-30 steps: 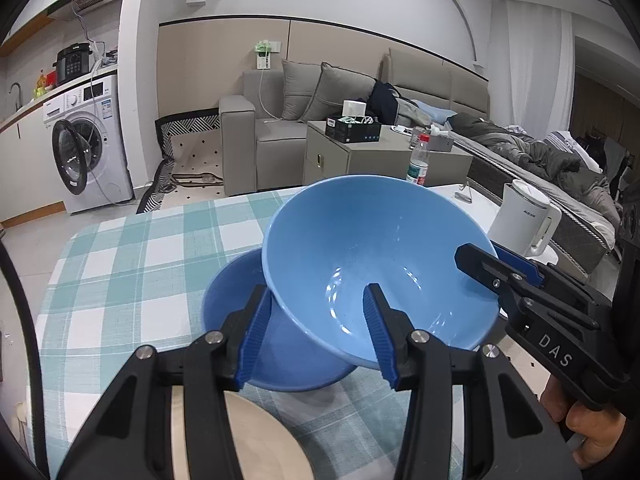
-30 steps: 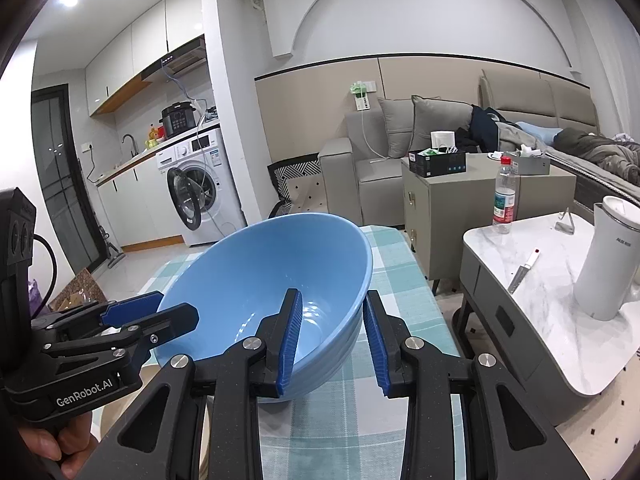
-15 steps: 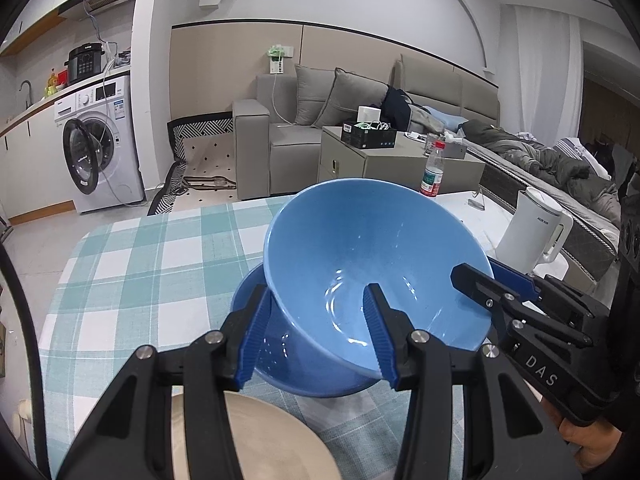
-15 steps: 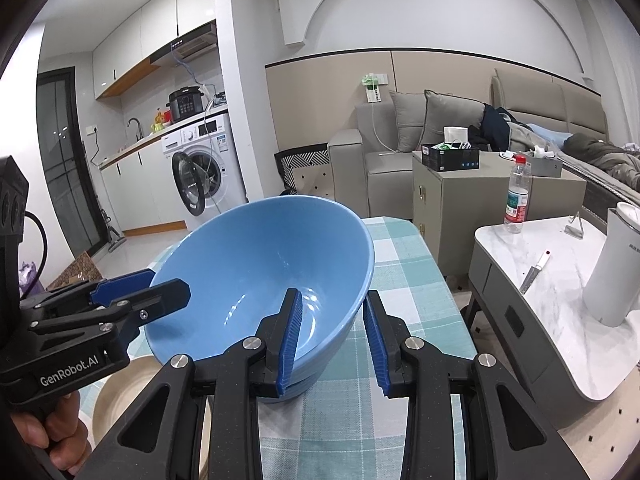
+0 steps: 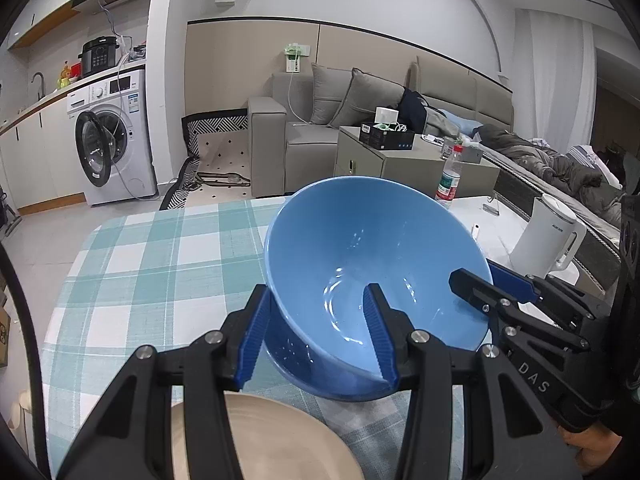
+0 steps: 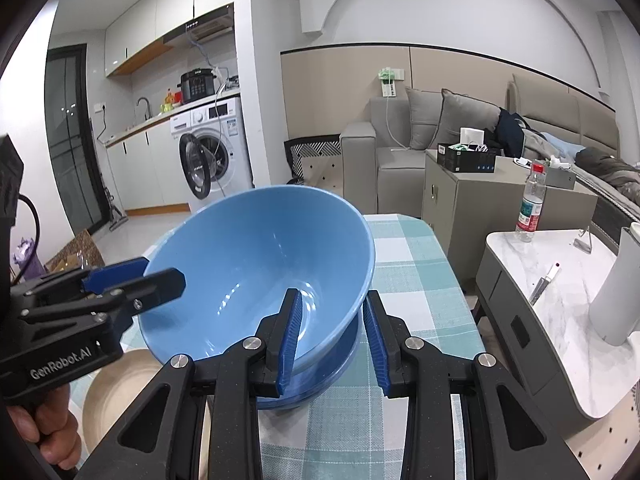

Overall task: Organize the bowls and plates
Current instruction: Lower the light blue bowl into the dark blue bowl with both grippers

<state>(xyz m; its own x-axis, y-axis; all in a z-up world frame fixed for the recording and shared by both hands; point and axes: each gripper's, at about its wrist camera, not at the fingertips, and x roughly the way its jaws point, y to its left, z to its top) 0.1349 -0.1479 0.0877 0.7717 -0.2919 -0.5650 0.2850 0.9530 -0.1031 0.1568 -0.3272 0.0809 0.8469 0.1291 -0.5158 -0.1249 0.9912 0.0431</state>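
Observation:
A large blue bowl (image 5: 372,256) is held tilted by both grippers at opposite rims. My left gripper (image 5: 316,332) is shut on its near-left wall; it also shows in the right wrist view (image 6: 120,284). My right gripper (image 6: 332,332) is shut on the right rim of the bowl (image 6: 260,264) and shows at right in the left wrist view (image 5: 492,284). A second blue bowl (image 6: 340,360) sits on the table directly under it; the held bowl rests partly inside it. A beige plate (image 5: 272,440) lies nearer, also in the right wrist view (image 6: 116,392).
The table has a teal checked cloth (image 5: 160,264). To the right stands a white marble side table (image 6: 560,296) with a white kettle (image 5: 548,236), a water bottle (image 6: 530,208) and a knife (image 6: 542,280). A sofa and washing machine are behind.
The held blue bowl has moved down and left over the second blue bowl and now sits partly inside it. Both grippers stay shut on its rim.

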